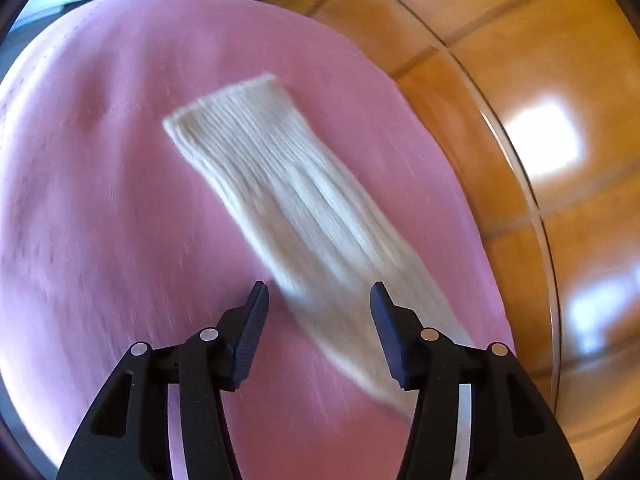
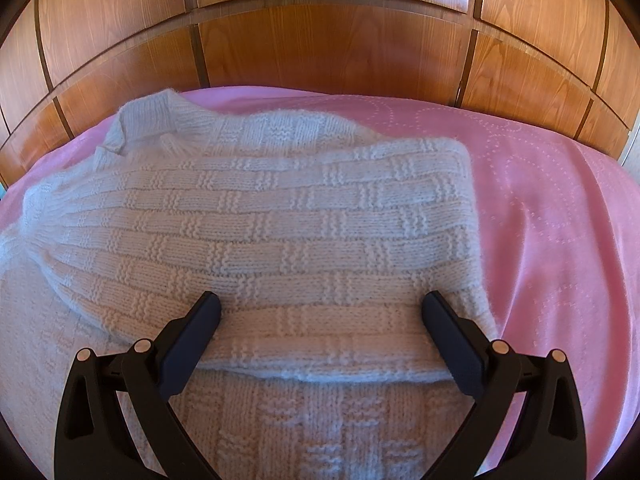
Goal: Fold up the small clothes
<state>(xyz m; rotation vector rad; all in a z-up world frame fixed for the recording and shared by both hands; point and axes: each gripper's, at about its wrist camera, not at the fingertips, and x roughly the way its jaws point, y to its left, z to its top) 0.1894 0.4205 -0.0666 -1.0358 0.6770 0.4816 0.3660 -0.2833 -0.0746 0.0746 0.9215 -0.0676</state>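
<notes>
Pink bedspread (image 2: 560,208) below wood-panelled wall (image 2: 320,48), both tools' jaws apart, empty.

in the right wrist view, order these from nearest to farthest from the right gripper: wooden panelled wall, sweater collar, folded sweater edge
1. Folded sweater edge: lying between the fingers of the right gripper, just below the tips.
2. Sweater collar: upper left, at the far end of the knit.
3. Wooden panelled wall: across the top, beyond the pink bedspread.
</notes>
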